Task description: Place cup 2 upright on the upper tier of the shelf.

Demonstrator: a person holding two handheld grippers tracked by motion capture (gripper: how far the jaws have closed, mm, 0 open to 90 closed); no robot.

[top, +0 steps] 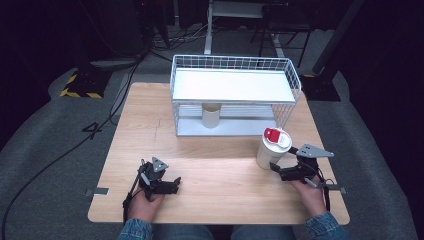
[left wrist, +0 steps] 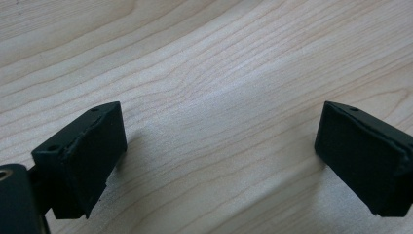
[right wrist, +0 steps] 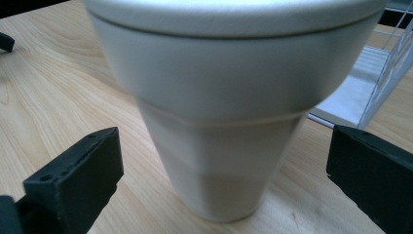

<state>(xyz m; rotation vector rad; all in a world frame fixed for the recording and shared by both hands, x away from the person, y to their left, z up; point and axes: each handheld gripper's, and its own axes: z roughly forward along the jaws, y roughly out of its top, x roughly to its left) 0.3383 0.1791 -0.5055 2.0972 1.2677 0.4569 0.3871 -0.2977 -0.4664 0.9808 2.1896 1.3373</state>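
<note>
Item: white cup (top: 272, 147) with red-marked lid, upright on table (top: 210, 200), at 5 o'clock of wire rack (top: 235, 95), well inside right edge. Right gripper (top: 280, 170): released, cup framed between spread jaws, untouched. Left gripper (top: 167, 185): released, nothing held, over bare wood at 7 o'clock, near front edge.

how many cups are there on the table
2: a white cup with a red-and-white lid stands near the right gripper; a plain cup stands on the wire rack's lower shelf.
</note>
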